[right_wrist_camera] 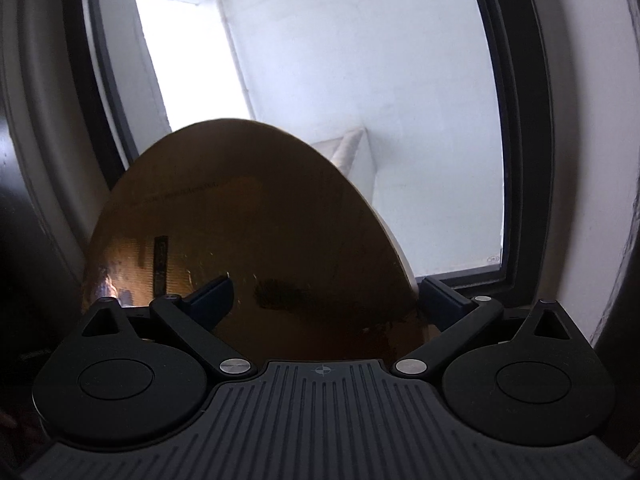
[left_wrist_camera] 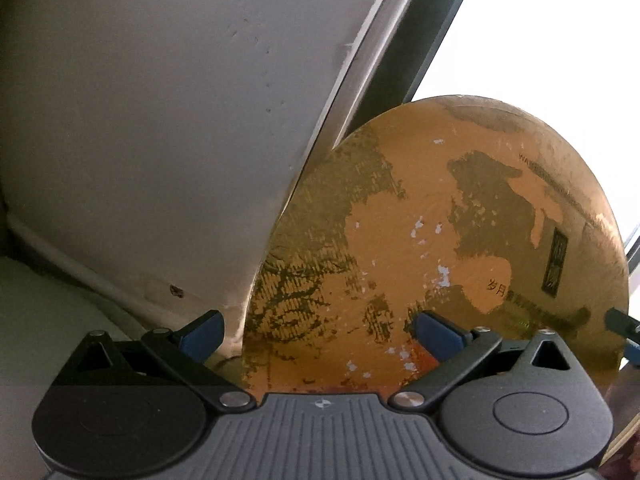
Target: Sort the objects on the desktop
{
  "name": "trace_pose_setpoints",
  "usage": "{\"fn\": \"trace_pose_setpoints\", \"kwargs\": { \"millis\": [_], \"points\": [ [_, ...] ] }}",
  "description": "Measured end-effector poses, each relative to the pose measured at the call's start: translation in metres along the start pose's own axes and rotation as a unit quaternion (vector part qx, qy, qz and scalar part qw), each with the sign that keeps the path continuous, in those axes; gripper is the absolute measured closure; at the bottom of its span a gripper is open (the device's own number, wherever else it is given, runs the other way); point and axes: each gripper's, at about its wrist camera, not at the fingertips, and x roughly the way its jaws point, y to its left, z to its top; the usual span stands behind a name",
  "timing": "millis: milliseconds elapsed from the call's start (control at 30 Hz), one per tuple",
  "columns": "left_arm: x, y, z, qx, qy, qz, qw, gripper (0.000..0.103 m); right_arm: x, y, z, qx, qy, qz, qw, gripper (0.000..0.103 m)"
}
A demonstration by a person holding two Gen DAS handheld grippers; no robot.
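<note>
A round gold board (left_wrist_camera: 420, 208) with worn patches and a small black label fills the lower middle of the left wrist view, its face towards the camera. My left gripper (left_wrist_camera: 320, 336) is open. Its left finger is clear of the board's left edge and its right finger is in front of the face. A blue fingertip (left_wrist_camera: 624, 330) of another gripper shows at the board's right edge. In the right wrist view the same board (right_wrist_camera: 260, 208) looks dark against the window. My right gripper (right_wrist_camera: 326, 304) stands wide open, one finger before the face and the other by the right rim.
A scuffed pale wall (left_wrist_camera: 140, 120) and a metal window frame (left_wrist_camera: 420, 40) stand close behind the board. A bright window pane (right_wrist_camera: 360, 80) with a dark frame (right_wrist_camera: 520, 160) fills the background. A pale surface (left_wrist_camera: 40, 320) lies at the lower left.
</note>
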Motion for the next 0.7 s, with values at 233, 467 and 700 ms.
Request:
{"fn": "trace_pose_setpoints", "kwargs": {
  "millis": [233,467,700],
  "points": [
    [0.001,0.025,-0.004,-0.113,0.039,-0.044,0.9919,0.000,0.005,0.000,-0.009,-0.011,-0.004,-0.010,1.000,0.000],
    [-0.008,0.024,-0.013,-0.094,0.017,-0.061,0.9935,0.000,0.012,-0.002,-0.011,-0.006,0.000,0.003,1.000,0.000],
    [-0.019,0.024,-0.020,-0.087,0.007,-0.058,0.9945,0.001,0.018,-0.006,-0.012,0.013,-0.006,0.008,1.000,0.000]
  ]
}}
